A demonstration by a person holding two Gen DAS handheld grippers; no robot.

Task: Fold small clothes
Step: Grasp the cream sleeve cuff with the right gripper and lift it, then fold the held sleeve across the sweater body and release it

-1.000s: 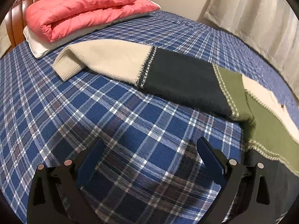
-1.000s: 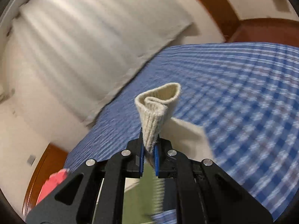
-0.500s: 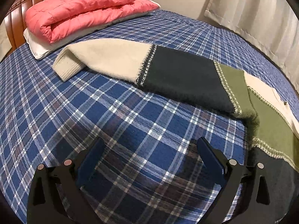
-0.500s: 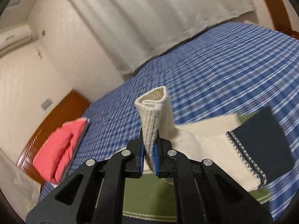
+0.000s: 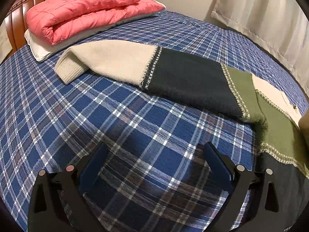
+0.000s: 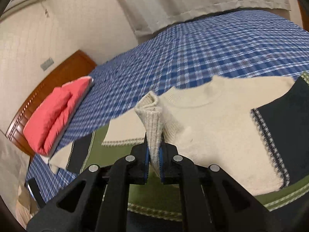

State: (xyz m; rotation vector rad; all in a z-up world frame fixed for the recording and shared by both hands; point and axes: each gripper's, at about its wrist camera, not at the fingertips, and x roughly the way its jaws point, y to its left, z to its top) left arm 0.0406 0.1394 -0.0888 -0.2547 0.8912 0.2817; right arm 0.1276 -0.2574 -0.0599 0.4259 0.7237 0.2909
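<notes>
Knitted wool in cream, navy and olive blocks: that is the sweater we are folding, and it lies spread on the blue plaid bed, with one sleeve stretched flat toward the pink quilt at the headboard end. The ribbed cuff of that sleeve rests on the bedspread just short of the quilt and the white pillow under it.

Our right gripper is clamped tight on the other cuff, which stands up between the blue pads while its sleeve trails back over the sweater's cream chest, near the round neckline. Our left gripper has its jaws spread wide with nothing between them, hanging over bare plaid on the side of the sweater away from the quilt.

We judge the knit to be soft, light and limp. It will drape and sag wherever it is not supported, and it may stretch if pulled by one point. The fuzzy surface should grip the pads well, so slipping looks unlikely. The ribbing is the thickest, firmest part, which makes the cuffs and the hem the sensible places to pinch. For the sleeve toward the quilt we would take the ribbed cuff, closing across its width. Dragging a sleeve could rumple the body beneath, so lifting it clear seems the safer way.
</notes>
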